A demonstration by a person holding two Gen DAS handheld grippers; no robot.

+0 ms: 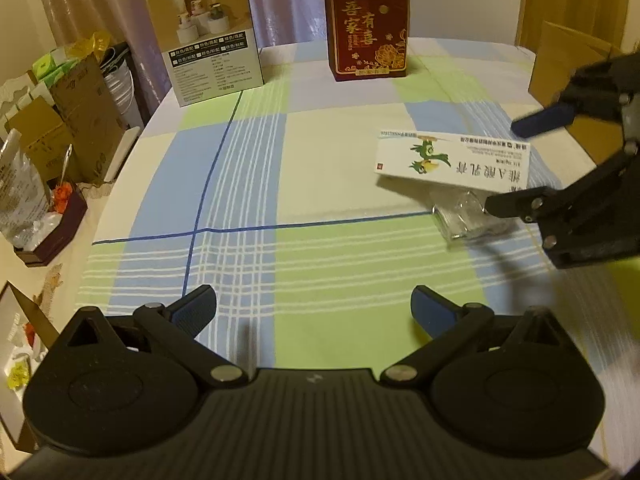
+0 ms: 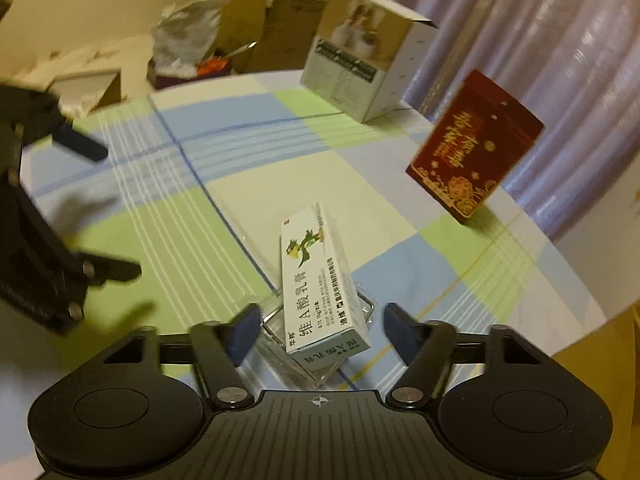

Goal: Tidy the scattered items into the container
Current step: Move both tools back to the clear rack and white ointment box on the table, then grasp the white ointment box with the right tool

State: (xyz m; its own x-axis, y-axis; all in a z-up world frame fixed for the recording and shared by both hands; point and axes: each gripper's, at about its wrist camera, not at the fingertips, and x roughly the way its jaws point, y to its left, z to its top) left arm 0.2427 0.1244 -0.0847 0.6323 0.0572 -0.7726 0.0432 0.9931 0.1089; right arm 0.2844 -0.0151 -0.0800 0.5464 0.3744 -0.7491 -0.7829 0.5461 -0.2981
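Clear container (image 2: pixel 320 368): mostly covered by the white ointment box (image 2: pixel 316 280); its contents cannot be made out.
Right gripper (image 1: pixel 516 164): blurred, its body cut off by the frame edge.
Left gripper (image 2: pixel 116 212): blurred, cropped at the left edge.
Side clutter (image 2: pixel 208 40): too blurred to identify.

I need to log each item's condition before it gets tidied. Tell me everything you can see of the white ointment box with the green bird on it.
The white ointment box is a long, slim carton, apparently cardboard, closed and undamaged. It carries a green cartoon bird, black Chinese lettering and a small red mark. It lies tilted, one end propped on a clear container upon the checked tablecloth. The right gripper has its jaws open either side, not touching.
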